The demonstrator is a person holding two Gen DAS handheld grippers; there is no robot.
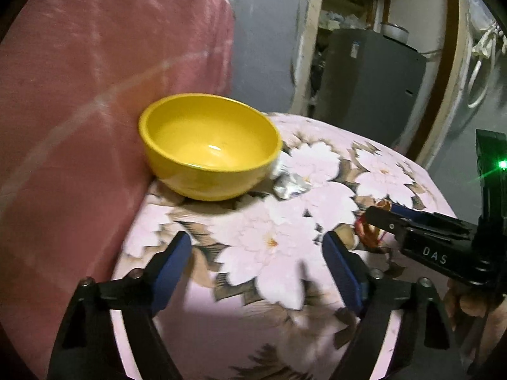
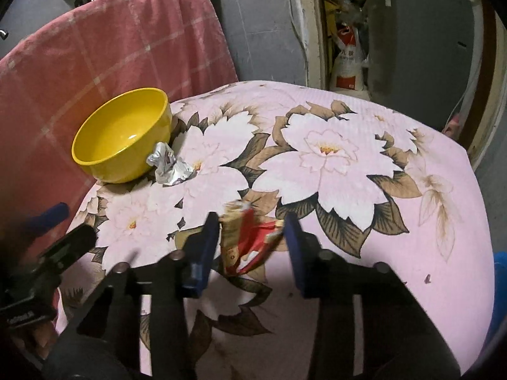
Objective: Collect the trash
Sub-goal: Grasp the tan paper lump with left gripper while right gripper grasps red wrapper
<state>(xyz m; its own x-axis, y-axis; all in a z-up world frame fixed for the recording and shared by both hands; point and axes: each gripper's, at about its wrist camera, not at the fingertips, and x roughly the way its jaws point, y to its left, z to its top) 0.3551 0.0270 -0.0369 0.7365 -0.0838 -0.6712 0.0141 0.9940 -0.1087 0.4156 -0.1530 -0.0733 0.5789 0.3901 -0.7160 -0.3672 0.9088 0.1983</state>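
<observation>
A crumpled red and gold wrapper (image 2: 250, 243) lies on the pink flowered cloth (image 2: 348, 190), between the blue pads of my right gripper (image 2: 252, 231). Its edges come close to both pads; I see no squeeze, so the gripper is open. A crumpled silver foil wrapper (image 2: 169, 166) leans against the yellow bowl (image 2: 123, 133) at the back left. In the left wrist view my left gripper (image 1: 256, 250) hangs open over bare cloth, short of the bowl (image 1: 209, 145) and the foil (image 1: 290, 183). The right gripper (image 1: 377, 218) reaches in from the right over the red wrapper (image 1: 366, 232).
A pink checked blanket (image 2: 111, 47) rises right behind the bowl. Past the cloth's far edge stand a grey cabinet (image 2: 418, 38) and a white and orange sack (image 2: 348, 60). The cloth drops away at the right edge, beside something blue (image 2: 500, 272).
</observation>
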